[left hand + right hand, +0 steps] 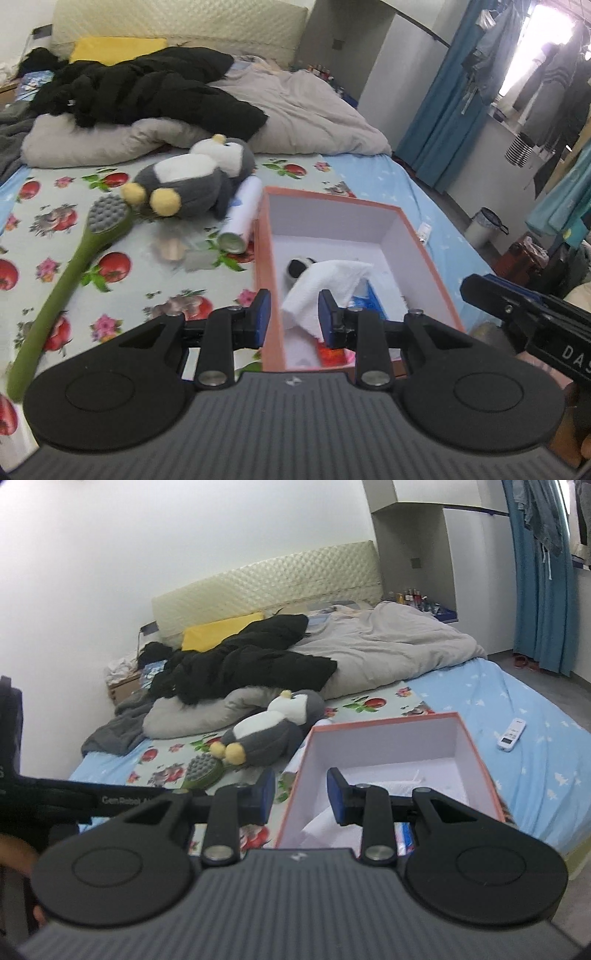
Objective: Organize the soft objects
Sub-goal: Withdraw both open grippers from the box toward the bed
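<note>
Left gripper (295, 314): blue-padded jaws stood apart, nothing between them, above the near end of the box.
Right gripper (301, 794): jaws likewise apart and empty, over the box's near left corner.
Box: salmon-pink rectangular cardboard box (428, 258) with white inside, on the floral bed sheet (48, 221).
In box: crumpled white cloth (325, 284) and a small black-and-white plush (297, 267).
Penguin: grey-and-white plush penguin with yellow feet (192, 177) lay on the sheet beyond the box's far left corner.
Brush: green long-handled brush (59, 295) lay left of the box.
</note>
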